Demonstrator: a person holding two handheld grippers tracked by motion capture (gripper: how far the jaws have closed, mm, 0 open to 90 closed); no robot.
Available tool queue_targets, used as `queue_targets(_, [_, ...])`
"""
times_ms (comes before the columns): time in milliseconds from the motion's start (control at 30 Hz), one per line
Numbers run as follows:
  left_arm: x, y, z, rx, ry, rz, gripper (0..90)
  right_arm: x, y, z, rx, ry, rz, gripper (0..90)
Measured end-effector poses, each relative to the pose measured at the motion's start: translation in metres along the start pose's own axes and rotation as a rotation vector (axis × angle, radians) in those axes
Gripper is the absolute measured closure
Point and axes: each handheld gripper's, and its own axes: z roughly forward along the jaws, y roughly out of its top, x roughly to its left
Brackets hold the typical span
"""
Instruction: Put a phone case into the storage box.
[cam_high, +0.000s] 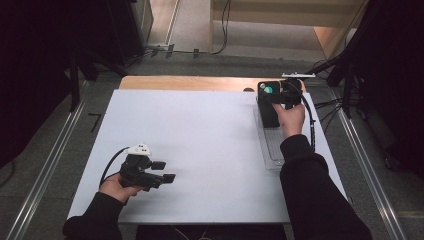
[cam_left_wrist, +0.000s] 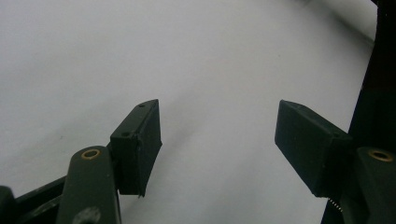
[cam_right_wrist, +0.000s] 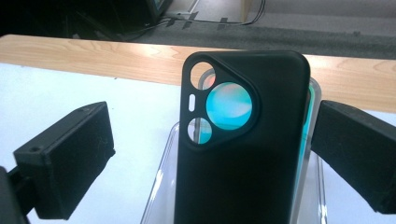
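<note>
A: We start from the phone case. It's black, with a three-cornered cut-out for the lenses, and it stands on end in the clear tray at the far right of the table. Its long axis runs up and down, cut-out at the top.

B: And our right gripper?

A: Right at the case. In the right gripper view the case stands between the two jaws, cut-out side facing us. The left jaw stands well clear of it, with the table showing in the gap. The right jaw sits just beside the case's edge, and we can't tell whether it touches. So the jaws are spread wide with no grip on the case.

B: Then what counts is that the case stays centred between the jaws, narrow way across?

A: We think so. It looks nearer the right jaw than the left.

B: Our left gripper?

A: Well apart from the case, low over the near left of the table, jaws parted and holding nothing.
</note>
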Motion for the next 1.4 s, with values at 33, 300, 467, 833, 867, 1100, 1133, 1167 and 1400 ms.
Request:
queue_targets(33, [0.0,0.0,0.0,0.002,-0.001,0.001,31.8,0.0,0.001,-0.003,-0.002,0.012,-0.003,0.0])
queue_targets(300, [0.002,-0.001,-0.001,-0.002,0.002,-0.011,31.8,0.01,0.004,-0.021,0.035,0.072,-0.038,0.0])
queue_targets(467, [0.002,-0.001,-0.001,-0.004,0.003,-0.015,31.8,0.023,0.005,-0.029,0.05,0.136,-0.072,0.0])
queue_targets(833, [0.004,-0.001,-0.003,-0.008,0.001,-0.018,31.8,0.053,-0.002,-0.038,0.093,0.249,-0.137,0.0])
queue_targets(867, [0.004,-0.001,-0.003,-0.007,0.001,-0.02,31.8,0.055,-0.003,-0.039,0.096,0.258,-0.143,0.0])
queue_targets(1100, [0.005,-0.001,-0.004,-0.016,0.002,-0.025,31.8,0.074,-0.014,-0.043,0.13,0.305,-0.171,0.0])
queue_targets(1133, [0.005,-0.001,-0.005,-0.014,0.001,-0.024,31.8,0.075,-0.017,-0.044,0.13,0.315,-0.174,0.0])
queue_targets(1167, [0.005,-0.001,-0.005,-0.014,0.002,-0.024,31.8,0.077,-0.019,-0.044,0.133,0.326,-0.176,0.0])
queue_targets(1400, [0.005,-0.001,-0.006,-0.015,0.004,-0.016,31.8,0.085,-0.033,-0.05,0.16,0.37,-0.2,0.0])
